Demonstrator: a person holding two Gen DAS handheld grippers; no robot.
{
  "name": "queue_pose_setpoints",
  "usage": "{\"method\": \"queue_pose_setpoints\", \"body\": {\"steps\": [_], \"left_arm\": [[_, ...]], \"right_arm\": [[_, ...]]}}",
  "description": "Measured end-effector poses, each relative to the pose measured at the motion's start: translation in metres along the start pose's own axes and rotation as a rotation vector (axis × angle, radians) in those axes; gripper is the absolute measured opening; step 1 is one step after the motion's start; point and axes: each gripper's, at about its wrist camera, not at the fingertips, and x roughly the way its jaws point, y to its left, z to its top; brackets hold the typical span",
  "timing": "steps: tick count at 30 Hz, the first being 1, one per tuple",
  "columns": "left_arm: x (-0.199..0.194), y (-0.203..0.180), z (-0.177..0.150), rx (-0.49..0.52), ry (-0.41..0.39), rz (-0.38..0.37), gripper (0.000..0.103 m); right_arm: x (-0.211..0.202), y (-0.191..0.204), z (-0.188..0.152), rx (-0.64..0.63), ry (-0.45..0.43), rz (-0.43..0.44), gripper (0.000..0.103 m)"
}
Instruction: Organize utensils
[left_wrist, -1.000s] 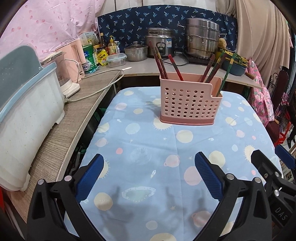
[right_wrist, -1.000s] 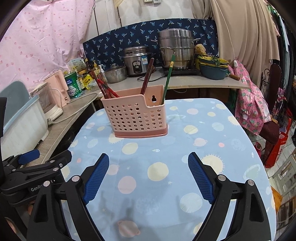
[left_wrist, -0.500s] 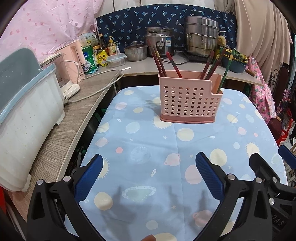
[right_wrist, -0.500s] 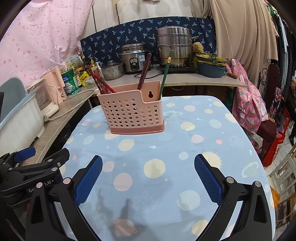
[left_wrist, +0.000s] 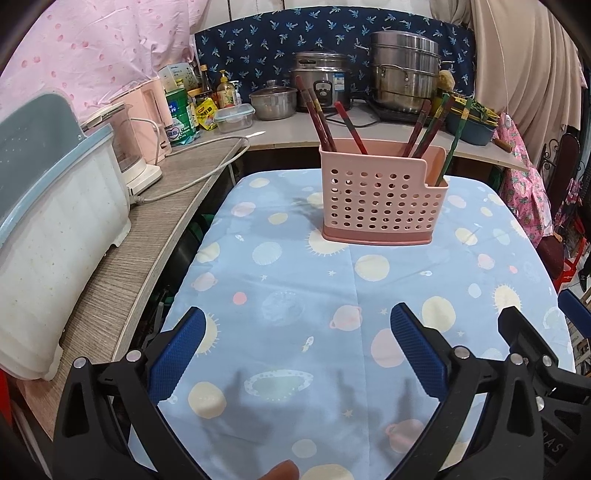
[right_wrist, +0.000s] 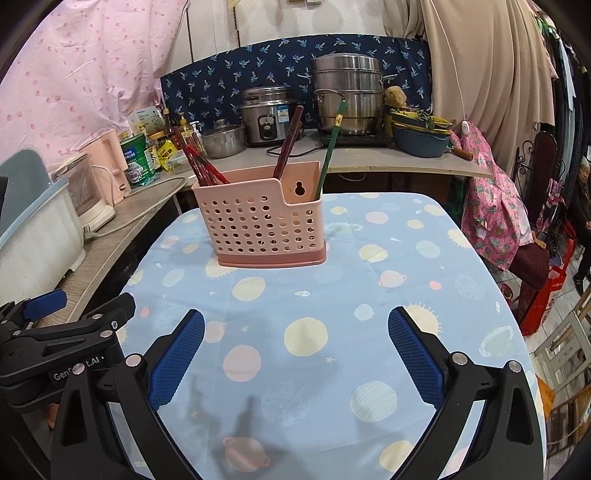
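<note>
A pink perforated plastic utensil holder (left_wrist: 382, 195) stood upright on a bench covered by a pale blue planet-print cloth (left_wrist: 295, 295), in the upper middle of both wrist views. Dark red chopsticks (left_wrist: 321, 118) leaned out of its left compartment, more reddish sticks (left_wrist: 424, 127) rose near its right side, and a single green chopstick (right_wrist: 330, 147) stood in the low, notched end compartment. In the lower part of the left view, the left gripper (left_wrist: 295, 354) hovered with its blue pads spread wide and nothing between them; the right gripper (right_wrist: 295, 354) was likewise wide apart and empty in the lower part of its own view. Both were well apart from the holder. No loose utensils showed on the cloth, so the sorting looked close to finished. The chopsticks appeared light, stiff, thin and probably slick, best pinched across the exposed upper shaft. The holder seemed light and likely to tip if nudged.
</note>
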Motion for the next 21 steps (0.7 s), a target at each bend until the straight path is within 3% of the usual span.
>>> {"method": "queue_pose_setpoints", "body": {"steps": [21], "left_arm": [[0.0024, 0.0023, 0.0007, -0.003, 0.004, 0.004, 0.096]], "right_arm": [[0.0016, -0.0008, 0.0006, -0.004, 0.0, -0.003, 0.096]]}}
